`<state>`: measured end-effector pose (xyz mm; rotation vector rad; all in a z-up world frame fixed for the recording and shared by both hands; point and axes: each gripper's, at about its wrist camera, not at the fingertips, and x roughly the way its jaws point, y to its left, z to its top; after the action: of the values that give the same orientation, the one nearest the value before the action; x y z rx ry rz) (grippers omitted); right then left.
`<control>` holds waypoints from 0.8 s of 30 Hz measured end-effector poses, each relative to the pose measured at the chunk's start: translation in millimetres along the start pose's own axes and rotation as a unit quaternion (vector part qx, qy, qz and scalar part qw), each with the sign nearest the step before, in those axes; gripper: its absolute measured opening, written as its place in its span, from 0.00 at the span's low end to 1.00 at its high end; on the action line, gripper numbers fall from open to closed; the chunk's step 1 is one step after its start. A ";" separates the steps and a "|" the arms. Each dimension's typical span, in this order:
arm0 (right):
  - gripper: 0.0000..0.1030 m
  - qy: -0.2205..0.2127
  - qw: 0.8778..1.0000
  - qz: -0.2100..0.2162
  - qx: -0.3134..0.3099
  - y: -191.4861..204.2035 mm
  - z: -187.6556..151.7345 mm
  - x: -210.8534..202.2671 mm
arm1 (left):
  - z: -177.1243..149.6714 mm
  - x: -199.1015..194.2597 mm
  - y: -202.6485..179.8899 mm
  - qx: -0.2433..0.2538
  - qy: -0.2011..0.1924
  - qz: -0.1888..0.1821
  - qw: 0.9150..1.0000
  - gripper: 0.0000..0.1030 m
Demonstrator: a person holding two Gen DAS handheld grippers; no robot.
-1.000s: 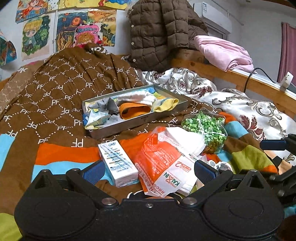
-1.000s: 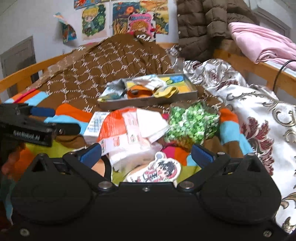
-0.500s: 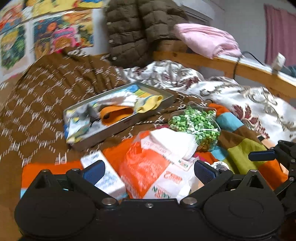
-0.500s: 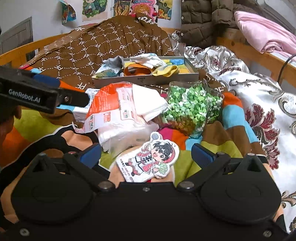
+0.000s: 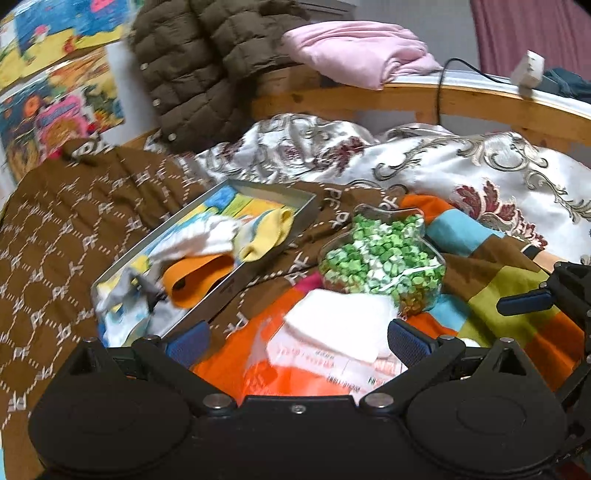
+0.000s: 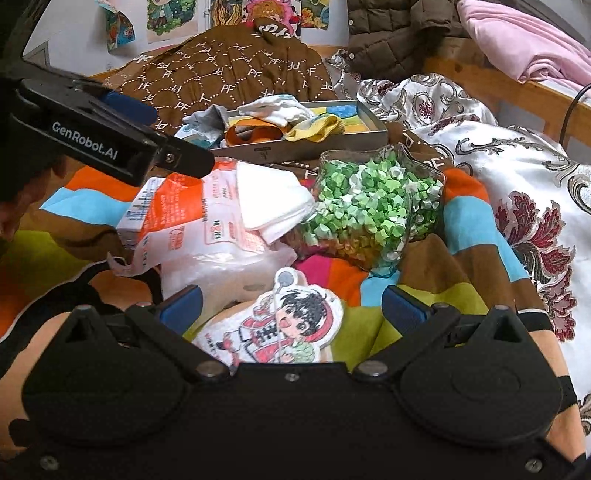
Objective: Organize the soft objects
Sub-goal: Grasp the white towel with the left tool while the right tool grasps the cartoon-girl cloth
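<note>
Wooden bed rail [image 5: 461, 98], postered wall [image 6: 177, 18], perhaps curtain [image 5: 532, 33].

A cartoon plush [image 6: 280, 328] lies between the spread jaws of the right gripper [image 6: 291, 308]; beyond it sit a tissue pack [image 6: 207, 221] and a green-filled jar [image 6: 369, 203].

orange sock [image 5: 197, 275], yellow sock [image 5: 267, 234], possibly grey tray [image 5: 258, 258]

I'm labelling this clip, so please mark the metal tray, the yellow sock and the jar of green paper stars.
metal tray [image 6: 295, 147], right wrist view, on its near side wall.
yellow sock [image 6: 318, 127], right wrist view, mid-fabric.
jar of green paper stars [image 5: 382, 258], left wrist view, on its clear front.
</note>
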<state>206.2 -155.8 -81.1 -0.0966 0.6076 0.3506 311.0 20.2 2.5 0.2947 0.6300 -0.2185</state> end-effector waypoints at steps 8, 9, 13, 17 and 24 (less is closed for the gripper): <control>0.99 0.011 0.999 0.014 -0.029 5.0 -7.6 5.7 | 1.6 19.4 -5.9 0.019 0.001 -0.024 1.000 0.99; 0.99 0.011 0.999 0.016 -0.036 7.2 -8.3 5.5 | 1.2 22.6 -7.1 0.022 0.004 -0.028 0.999 0.99; 0.99 0.015 0.998 0.018 -0.057 12.4 -9.2 7.8 | 2.2 38.0 -16.2 0.041 0.013 -0.047 0.998 0.99; 0.99 0.026 0.997 0.011 -0.071 15.2 -10.5 14.0 | 1.9 50.3 -28.6 0.052 0.008 -0.055 0.997 0.98; 0.99 0.038 0.996 0.017 -0.079 11.0 -12.3 18.1 | -1.2 62.4 -46.2 0.122 0.036 -0.060 0.990 0.94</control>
<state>209.5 -142.5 -101.4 -0.2519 0.6575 0.4300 346.1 -29.5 -45.7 0.5031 0.6938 -0.4044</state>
